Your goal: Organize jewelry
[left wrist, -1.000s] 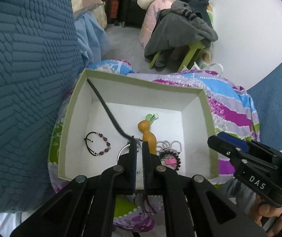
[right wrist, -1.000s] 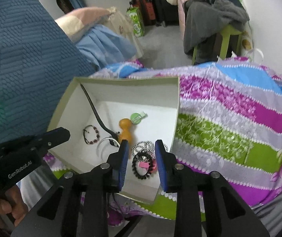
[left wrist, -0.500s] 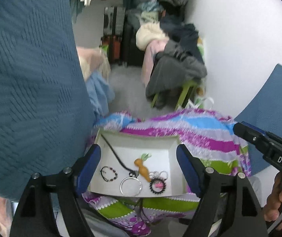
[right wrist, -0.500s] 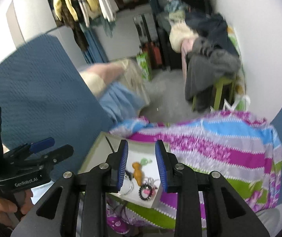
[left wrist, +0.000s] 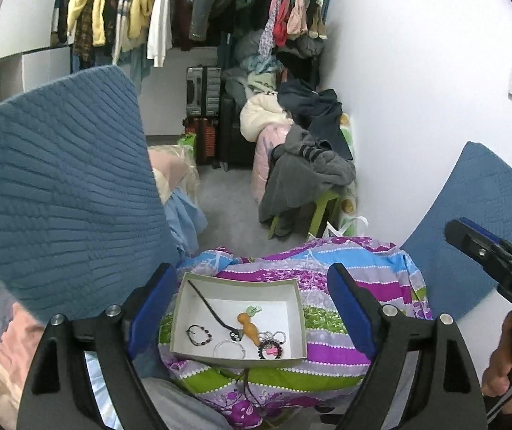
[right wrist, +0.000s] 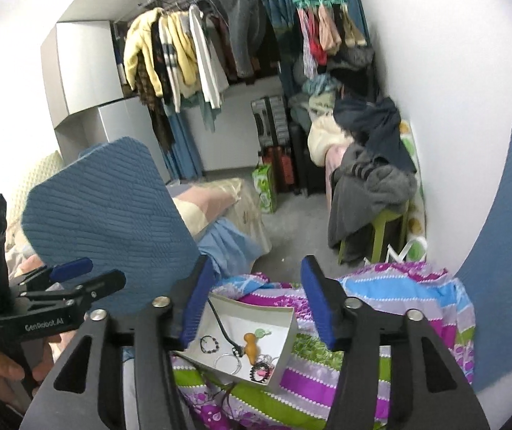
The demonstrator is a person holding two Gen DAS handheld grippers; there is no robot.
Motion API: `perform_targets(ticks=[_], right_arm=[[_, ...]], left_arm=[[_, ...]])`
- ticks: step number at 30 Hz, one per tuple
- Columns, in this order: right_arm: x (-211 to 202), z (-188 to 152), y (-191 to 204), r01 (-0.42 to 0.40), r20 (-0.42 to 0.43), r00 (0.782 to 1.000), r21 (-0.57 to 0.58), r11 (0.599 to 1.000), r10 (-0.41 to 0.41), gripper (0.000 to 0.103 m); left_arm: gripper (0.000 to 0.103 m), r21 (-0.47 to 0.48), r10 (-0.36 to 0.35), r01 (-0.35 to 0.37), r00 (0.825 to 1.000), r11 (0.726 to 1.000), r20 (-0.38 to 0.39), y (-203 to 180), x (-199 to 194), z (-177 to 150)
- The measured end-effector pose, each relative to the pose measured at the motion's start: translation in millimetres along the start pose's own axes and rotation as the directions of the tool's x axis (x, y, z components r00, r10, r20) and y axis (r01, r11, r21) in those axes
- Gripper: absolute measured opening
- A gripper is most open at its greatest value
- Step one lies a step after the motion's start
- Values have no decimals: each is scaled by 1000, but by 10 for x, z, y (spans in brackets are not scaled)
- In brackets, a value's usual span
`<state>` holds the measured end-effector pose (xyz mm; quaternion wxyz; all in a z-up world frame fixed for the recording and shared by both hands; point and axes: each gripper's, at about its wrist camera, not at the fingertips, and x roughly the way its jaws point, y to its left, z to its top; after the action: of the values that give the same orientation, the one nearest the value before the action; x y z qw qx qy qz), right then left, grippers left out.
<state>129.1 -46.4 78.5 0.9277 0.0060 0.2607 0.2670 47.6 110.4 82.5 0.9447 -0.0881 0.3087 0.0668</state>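
Observation:
A shallow white box rests on a striped cloth on my lap. It holds a dark beaded bracelet, a black cord necklace, an orange carrot charm, a silver ring bangle and a black bead bracelet with a pink tag. My left gripper is open and empty, high above the box. My right gripper is open and empty, also well above it.
The striped purple, green and blue cloth covers my lap. Blue quilted cushions stand at left and right. A green stool piled with clothes stands by the wall. A clothes rack hangs behind.
Both grippers have pulled up and back from the box, which now looks small and far. The left gripper opened from shut; the right gripper opened wider.

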Motion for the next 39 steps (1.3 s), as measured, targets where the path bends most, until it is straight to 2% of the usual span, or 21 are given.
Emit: perform_targets(ticks=[4,5,7,9,12,17,21,32,39], right_arm=[[-182,-113,46,20,31,999,-11,1000,-19,81],[-223,-152,53,25,38,999,-13,1000,-25,83],[-274,-237,48,37,46,998,-8,999,-37,98],[-314,-315,53,56,54,997,-4,998,-56,103],[-334,-478,28,76,50,996,9,997,-76,103],[-243,-746,-14,97,-3,995,20,995,-97,103],[-163,-928,-32,110,-33,993,20,994,-110,103],[214,-1389,-41,96,-107,990,19,995,-94,103],[353,-1525,-62,103,-146,984,31,994,-97,103]], left_arm=[[86,-12,26,-26,1000,1000,7,12,-133,-124],[86,-17,27,-26,1000,999,8,14,-168,-176],[86,-23,26,-26,1000,999,3,27,-172,-250],[86,-24,33,-34,999,999,-2,38,-171,-336],[86,-30,51,-51,999,998,-11,71,-177,-477],[86,-44,81,-81,997,996,-13,133,-139,-680],[86,-47,93,-95,995,994,-44,157,1,-825],[86,-40,101,-106,989,994,-106,229,320,-1215],[86,-50,101,-109,985,993,-143,238,464,-1353]])
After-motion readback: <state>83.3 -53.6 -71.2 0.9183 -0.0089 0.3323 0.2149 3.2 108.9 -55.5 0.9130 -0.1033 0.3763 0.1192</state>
